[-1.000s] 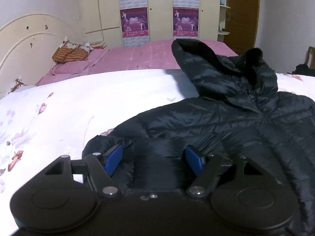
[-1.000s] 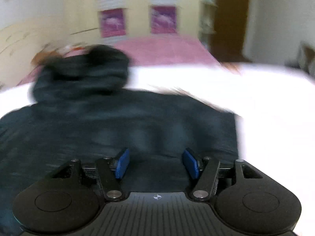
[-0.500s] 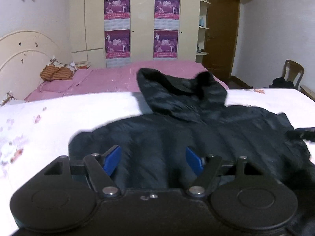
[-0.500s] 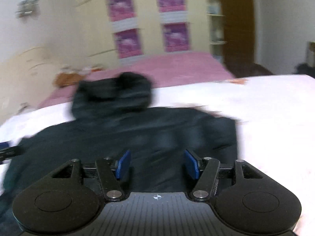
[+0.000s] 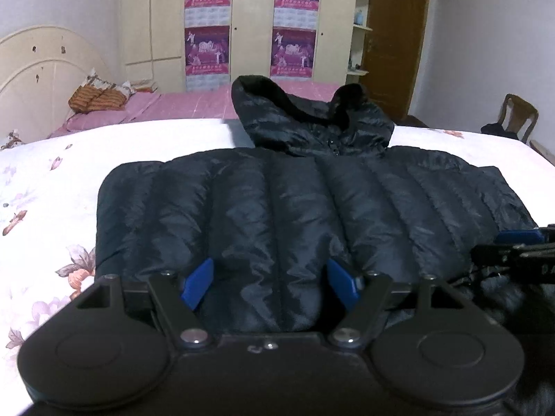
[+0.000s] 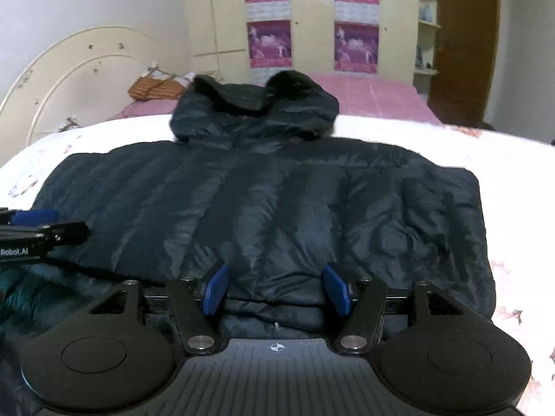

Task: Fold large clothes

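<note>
While both hand-held grippers gape, the quilted black jacket (image 5: pixel 277 208) lies flat.

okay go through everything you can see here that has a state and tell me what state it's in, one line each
black puffer jacket: spread flat on the bed, sides folded in, hood laid out at the far end
left gripper: open, over the jacket's near hem, holding nothing
right gripper: open, over the near hem, holding nothing
floral bedsheet: spread under the jacket
wardrobe doors: shut
brown door: shut
</note>
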Tool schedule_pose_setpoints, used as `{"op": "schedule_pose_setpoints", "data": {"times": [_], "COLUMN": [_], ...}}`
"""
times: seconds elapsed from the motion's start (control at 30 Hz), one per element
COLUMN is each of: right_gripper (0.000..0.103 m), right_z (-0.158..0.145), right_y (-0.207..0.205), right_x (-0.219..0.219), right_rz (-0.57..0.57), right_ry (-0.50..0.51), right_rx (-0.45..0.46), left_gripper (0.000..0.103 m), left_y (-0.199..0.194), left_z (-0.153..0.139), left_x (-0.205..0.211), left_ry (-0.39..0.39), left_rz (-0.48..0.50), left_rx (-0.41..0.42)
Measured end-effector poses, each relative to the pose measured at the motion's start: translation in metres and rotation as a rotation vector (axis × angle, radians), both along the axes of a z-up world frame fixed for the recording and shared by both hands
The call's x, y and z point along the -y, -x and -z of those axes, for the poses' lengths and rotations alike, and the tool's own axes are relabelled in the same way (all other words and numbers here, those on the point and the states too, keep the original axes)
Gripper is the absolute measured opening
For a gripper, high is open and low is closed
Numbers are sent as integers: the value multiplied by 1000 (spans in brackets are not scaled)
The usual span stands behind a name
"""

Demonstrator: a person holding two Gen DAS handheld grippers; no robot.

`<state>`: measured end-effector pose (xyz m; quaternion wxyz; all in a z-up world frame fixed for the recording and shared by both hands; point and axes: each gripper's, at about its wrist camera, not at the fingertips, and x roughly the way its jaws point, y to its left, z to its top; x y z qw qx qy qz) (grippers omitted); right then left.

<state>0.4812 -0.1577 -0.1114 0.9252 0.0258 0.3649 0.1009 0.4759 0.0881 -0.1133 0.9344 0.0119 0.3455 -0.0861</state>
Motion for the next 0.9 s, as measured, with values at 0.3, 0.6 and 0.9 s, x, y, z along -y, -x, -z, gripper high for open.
{"op": "schedule_pose_setpoints", "data": {"times": [0.3, 0.6, 0.9], "right_gripper": [60, 60, 60], "right_z": [-15, 15, -80], "right_y": [-8, -21, -45], "right_x": [-45, 35, 42], "right_rz": [-96, 33, 52], "right_ry": [4, 49, -9], "right_rx": [51, -82, 92], "left_gripper": [72, 76, 76], "left_y": [-7, -20, -68], "left_z": [-8, 9, -60], "left_x": [9, -38, -46], "left_ry": [-8, -61, 32], "left_rz": [-39, -69, 8], "left_rx": [43, -61, 81]}}
